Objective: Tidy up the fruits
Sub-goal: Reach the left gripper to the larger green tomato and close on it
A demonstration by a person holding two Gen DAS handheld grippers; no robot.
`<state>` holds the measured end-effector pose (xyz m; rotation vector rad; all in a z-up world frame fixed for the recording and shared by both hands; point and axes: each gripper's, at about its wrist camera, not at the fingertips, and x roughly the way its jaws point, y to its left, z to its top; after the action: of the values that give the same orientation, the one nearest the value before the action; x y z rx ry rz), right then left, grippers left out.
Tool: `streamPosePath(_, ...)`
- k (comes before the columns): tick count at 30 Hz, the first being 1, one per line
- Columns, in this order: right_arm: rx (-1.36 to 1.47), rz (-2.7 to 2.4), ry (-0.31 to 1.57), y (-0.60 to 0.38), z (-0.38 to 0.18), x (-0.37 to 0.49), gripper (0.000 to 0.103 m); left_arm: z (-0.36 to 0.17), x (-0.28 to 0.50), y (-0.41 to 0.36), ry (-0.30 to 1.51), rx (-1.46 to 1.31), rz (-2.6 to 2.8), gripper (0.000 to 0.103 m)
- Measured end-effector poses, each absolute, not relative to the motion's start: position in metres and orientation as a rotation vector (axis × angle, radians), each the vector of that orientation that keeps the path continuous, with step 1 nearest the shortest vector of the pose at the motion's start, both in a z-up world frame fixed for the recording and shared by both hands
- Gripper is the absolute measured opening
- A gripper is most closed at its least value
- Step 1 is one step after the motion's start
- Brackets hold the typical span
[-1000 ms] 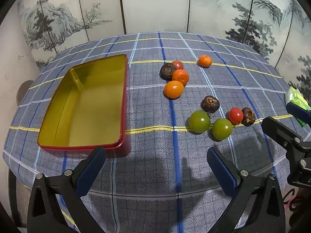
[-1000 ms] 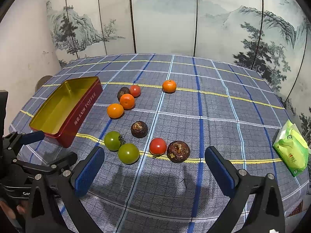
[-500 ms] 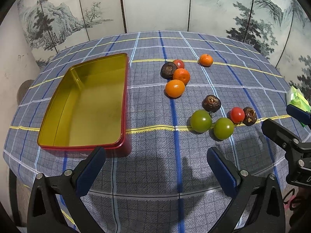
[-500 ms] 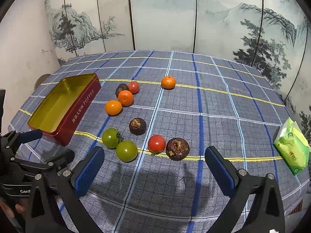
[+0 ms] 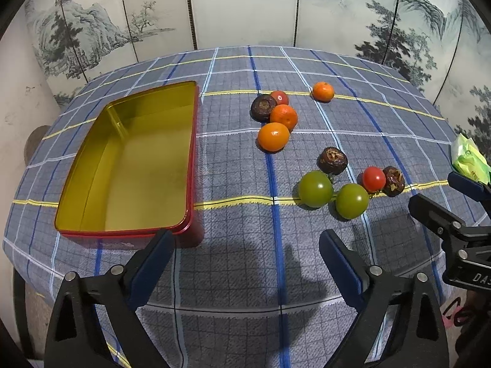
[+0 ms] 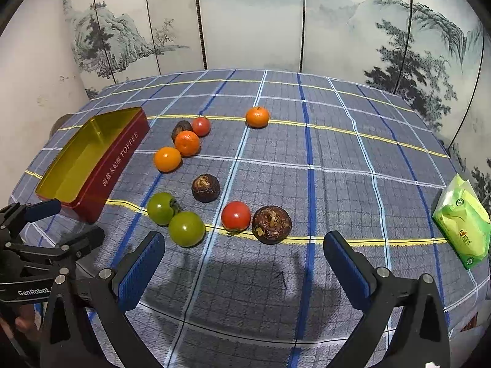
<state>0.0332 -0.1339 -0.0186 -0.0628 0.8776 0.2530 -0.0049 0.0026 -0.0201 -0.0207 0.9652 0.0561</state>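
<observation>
A red tin with a gold inside [image 5: 129, 165] stands empty at the table's left; it also shows in the right wrist view [image 6: 89, 159]. Loose fruit lies to its right: three oranges [image 5: 273, 136], two green tomatoes [image 5: 316, 188], two red tomatoes [image 5: 373, 179] and three dark brown fruits [image 5: 333, 160]. In the right wrist view a red tomato [image 6: 235, 215] and a brown fruit [image 6: 271, 224] lie just ahead. My left gripper [image 5: 245, 256] is open and empty near the tin's front corner. My right gripper [image 6: 244, 256] is open and empty, short of the near fruit.
A green tissue packet [image 6: 463, 224] lies at the table's right edge. The round table has a blue checked cloth [image 6: 337, 159]. A painted folding screen [image 6: 251, 21] stands behind it. Each gripper shows at the edge of the other's view.
Both grippers have risen and drawn back slightly; the fruit and tin sit a little lower in both views. Nothing on the table has moved.
</observation>
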Motion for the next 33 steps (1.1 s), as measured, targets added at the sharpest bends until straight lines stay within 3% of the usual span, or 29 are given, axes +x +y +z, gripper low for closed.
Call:
streamPosePath(6,-0.061,0.236,0.903,-0.140,-0.031,0.036,0.102,-0.018,-0.003,0.000,0.964,-0.018,0.027,0.093)
streamPosePath(10,-0.043,0.236,0.917,-0.145,-0.037,0.038,0.102,-0.018,0.002,-0.003,0.974,-0.023,-0.006,0.085)
streamPosePath(16,-0.044,0.223,0.941,-0.150,-0.047,0.040,0.102,-0.019,0.010,-0.011,0.976,-0.017,-0.073,0.082)
streamPosePath(28,-0.007,0.227,0.982,-0.160,-0.068,0.048,0.102,-0.042,0.040,-0.024,1.033,0.006,-0.181,0.057)
streamPosePath(33,-0.012,0.228,0.992,-0.162,-0.073,0.051,0.102,-0.052,0.052,-0.028,1.045,0.026,-0.202,0.051)
